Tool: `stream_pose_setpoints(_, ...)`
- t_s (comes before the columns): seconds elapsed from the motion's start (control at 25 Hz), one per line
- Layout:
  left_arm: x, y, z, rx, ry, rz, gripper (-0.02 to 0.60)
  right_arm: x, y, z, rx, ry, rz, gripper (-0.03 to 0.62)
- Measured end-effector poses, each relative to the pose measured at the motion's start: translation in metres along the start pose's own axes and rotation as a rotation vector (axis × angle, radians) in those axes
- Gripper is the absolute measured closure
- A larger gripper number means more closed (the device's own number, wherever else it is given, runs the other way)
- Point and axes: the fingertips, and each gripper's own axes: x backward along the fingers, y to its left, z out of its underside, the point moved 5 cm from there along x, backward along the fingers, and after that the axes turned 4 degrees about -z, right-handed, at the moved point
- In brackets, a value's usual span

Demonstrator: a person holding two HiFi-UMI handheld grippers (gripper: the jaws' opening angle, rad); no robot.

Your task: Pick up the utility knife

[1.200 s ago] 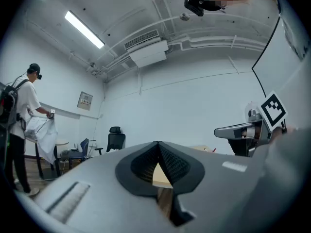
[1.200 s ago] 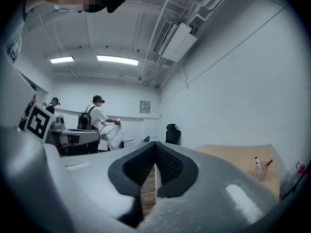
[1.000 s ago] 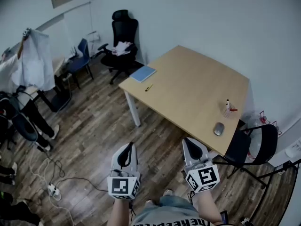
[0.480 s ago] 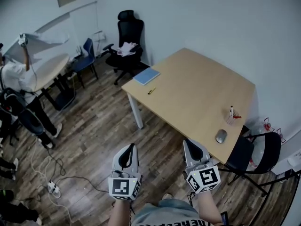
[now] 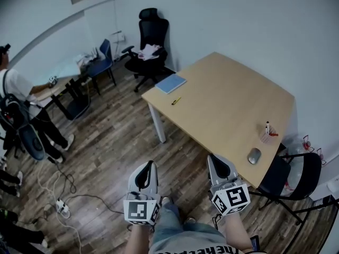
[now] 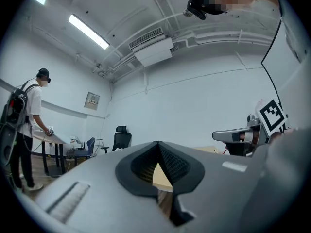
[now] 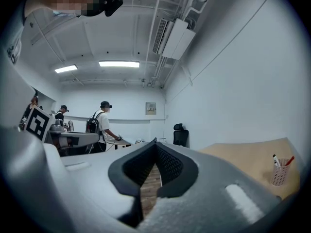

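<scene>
The utility knife point(image 5: 176, 100), small and yellow, lies near the left edge of the light wooden table point(image 5: 228, 115), just below a blue notebook point(image 5: 170, 83). Both grippers hang low in the head view, over the wooden floor and well short of the table. My left gripper point(image 5: 147, 165) is shut with nothing in it, and its tips meet in the left gripper view point(image 6: 158, 143). My right gripper point(image 5: 216, 160) is also shut and empty, its tips together in the right gripper view point(image 7: 155, 141). The knife shows in neither gripper view.
A pen cup point(image 5: 268, 135) and a grey mouse point(image 5: 254, 155) sit at the table's right end. A folding chair point(image 5: 288, 176) stands beside that end, an office chair point(image 5: 151, 52) behind the table. A person point(image 5: 24, 115) stands at a side table far left; cables point(image 5: 58, 194) trail on the floor.
The head view has swung, so the table sits a little further right. The person at the left has lowered a white sheet. Both grippers stay shut at the same spot in view.
</scene>
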Motion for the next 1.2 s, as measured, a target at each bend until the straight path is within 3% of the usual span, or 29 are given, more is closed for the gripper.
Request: stream_pose_setpoints(1.2,-0.177,0.113,0.011,0.02,0.004,0.138,0.561,-0.182,-0.036,0.004,0.029,0.01,0.105,0.592)
